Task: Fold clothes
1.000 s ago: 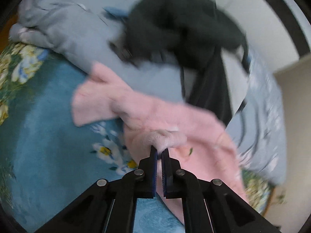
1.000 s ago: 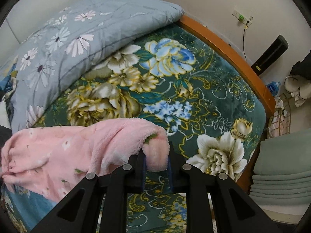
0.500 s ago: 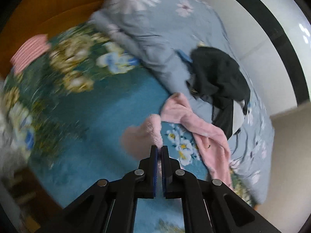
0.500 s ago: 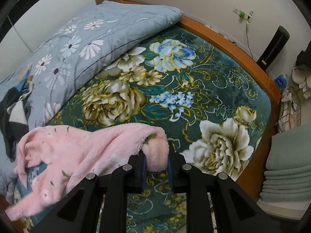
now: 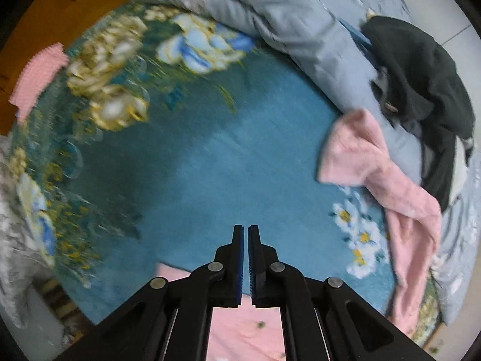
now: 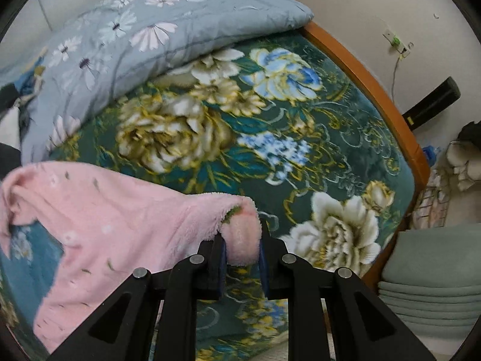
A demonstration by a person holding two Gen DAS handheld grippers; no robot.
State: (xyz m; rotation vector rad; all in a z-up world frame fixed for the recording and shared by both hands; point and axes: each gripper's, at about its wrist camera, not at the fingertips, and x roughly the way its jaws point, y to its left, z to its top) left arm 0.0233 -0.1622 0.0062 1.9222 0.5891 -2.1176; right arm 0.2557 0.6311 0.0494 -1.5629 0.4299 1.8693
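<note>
The right tool (image 6: pixel 241 240) is pinching a rolled edge of a pink fleece garment (image 6: pixel 120 225), its jaws pressed against the thick fold from both sides. The rest of that garment is draping away to the left over the bed, above a dark green floral blanket (image 6: pixel 270 138).

The left tool (image 5: pixel 245 231) is pressed almost together, only a thin slit showing between its blue-lined fingers (image 5: pixel 238 258), and nothing is sitting between the tips. It is hovering over the blue middle of the floral blanket (image 5: pixel 210 156). Pink fleece garment (image 5: pixel 390 180) is trailing along the right of this view, and more is lying beneath the tool at the bottom edge.

Only the left view is showing a dark garment (image 5: pixel 421 72) heaped on a grey-blue flowered quilt (image 5: pixel 285 18). Only the right view is showing the wooden bed frame (image 6: pixel 375 90), a wall socket (image 6: pixel 396 42) and a stack of folded grey-green cloth (image 6: pixel 433 279).
</note>
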